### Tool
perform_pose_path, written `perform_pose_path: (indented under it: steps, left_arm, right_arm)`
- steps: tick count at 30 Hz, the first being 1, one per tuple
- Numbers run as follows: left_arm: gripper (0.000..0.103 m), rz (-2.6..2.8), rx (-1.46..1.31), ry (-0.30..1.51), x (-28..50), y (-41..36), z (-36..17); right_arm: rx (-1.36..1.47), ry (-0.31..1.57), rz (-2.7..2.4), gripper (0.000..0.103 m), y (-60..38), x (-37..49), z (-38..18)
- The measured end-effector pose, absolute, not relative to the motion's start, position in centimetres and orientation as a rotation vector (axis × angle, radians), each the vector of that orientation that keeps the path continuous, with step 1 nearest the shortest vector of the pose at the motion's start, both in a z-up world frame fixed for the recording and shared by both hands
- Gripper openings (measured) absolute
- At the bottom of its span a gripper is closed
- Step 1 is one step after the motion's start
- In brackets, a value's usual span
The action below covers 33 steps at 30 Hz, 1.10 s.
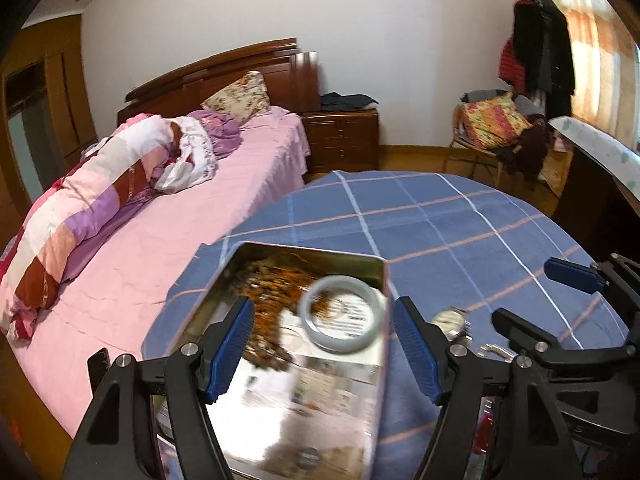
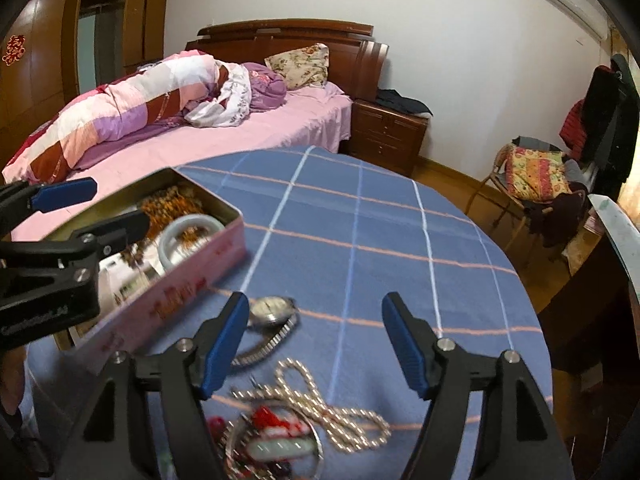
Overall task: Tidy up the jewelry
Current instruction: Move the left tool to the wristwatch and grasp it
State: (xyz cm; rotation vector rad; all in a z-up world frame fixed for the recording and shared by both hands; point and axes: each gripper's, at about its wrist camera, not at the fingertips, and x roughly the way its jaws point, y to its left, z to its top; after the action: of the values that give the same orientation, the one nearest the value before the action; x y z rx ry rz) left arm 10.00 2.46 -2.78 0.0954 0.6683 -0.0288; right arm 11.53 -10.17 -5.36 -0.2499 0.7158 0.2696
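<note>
A pink tin box point(image 2: 188, 284) lies open on the blue checked tablecloth point(image 2: 360, 220). Inside it are a pale jade bangle point(image 1: 340, 316) and a heap of amber beads point(image 1: 276, 292). My left gripper point(image 1: 324, 312) hovers over the tin, open, gripping nothing; the right wrist view shows the left gripper point(image 2: 102, 208) at its left edge. My right gripper point(image 2: 316, 308) stands open above the cloth with nothing between its pads. Just beyond its left finger lies a metal wristwatch point(image 2: 272, 314). Below it sit a silvery chain necklace point(image 2: 324, 404) and a thin ring bangle with red and green pieces point(image 2: 276, 436).
The round table's edge curves close on the right and far side. A pink bed point(image 1: 168, 240) stands left of the table. Behind are a wooden nightstand point(image 1: 340, 140) and a chair piled with cushions and clothes point(image 1: 496, 128). A dark desk point(image 2: 592, 300) is at the right.
</note>
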Motion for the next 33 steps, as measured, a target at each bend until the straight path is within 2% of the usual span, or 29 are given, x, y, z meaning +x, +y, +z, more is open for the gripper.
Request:
perform_pose_path:
  steps: [2, 22, 33]
  left_arm:
    - [0.072, -0.044, 0.109, 0.670, 9.6, 1.5, -2.8]
    - [0.072, -0.115, 0.178, 0.753, 5.3, -2.8, -6.1]
    - [0.071, -0.151, 0.223, 0.773, 9.3, -5.6, -6.8]
  right_arm:
    - [-0.256, 0.713, 0.255, 0.075, -10.9, 11.1, -5.7]
    - [-0.182, 0.770, 0.150, 0.078, -19.4, 7.8, -8.2]
    - [-0.162, 0.768, 0.161, 0.078, -19.9, 7.8, -8.6]
